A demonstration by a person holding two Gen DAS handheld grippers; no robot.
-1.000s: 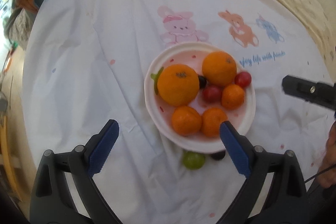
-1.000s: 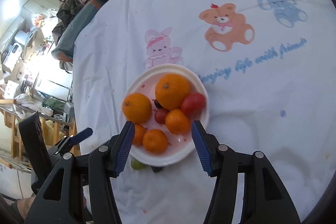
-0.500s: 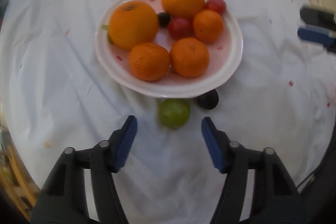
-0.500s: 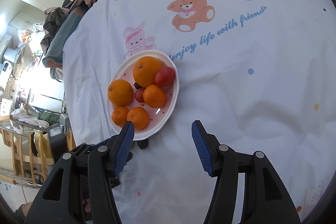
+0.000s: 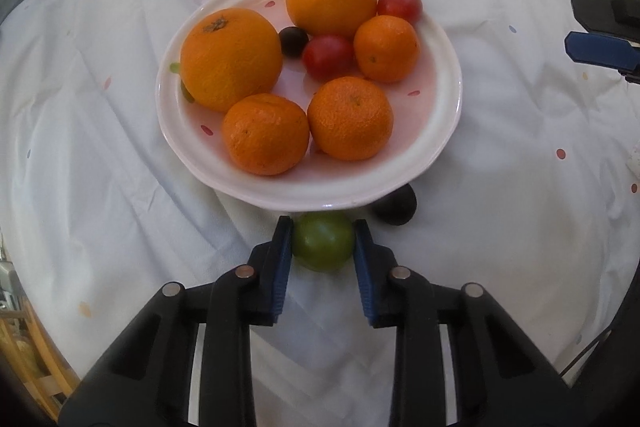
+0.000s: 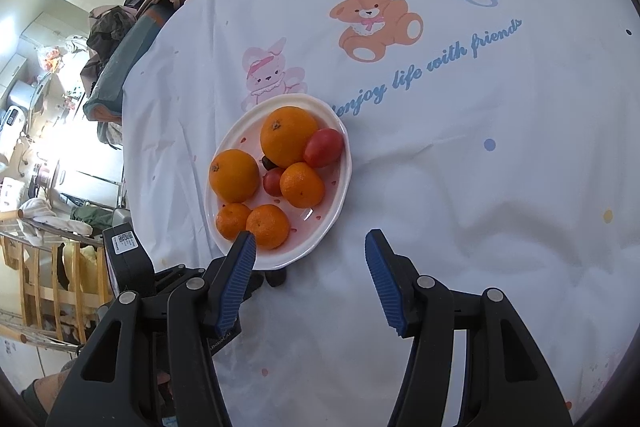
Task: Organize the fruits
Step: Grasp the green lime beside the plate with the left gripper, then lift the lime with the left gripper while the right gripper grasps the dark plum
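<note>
Gripping the green fruit beside the plate

Lying on the white cloth (image 5: 100, 147) just in front of the plate's near rim, the green fruit (image 5: 323, 242) is sitting between the blue pads of the left gripper (image 5: 323, 247), whose jaws are pinching it from both sides. A dark fruit (image 5: 394, 209) is resting just to its right, partly tucked under the rim. The plate (image 5: 440, 131) is carrying five oranges, two red fruits and one small dark one. Off to the right, the right gripper (image 6: 308, 259) is hovering over the cloth with its jaws spread wide, holding nothing. Cartoon animals and blue lettering are showing on the cloth beyond the plate.
</note>
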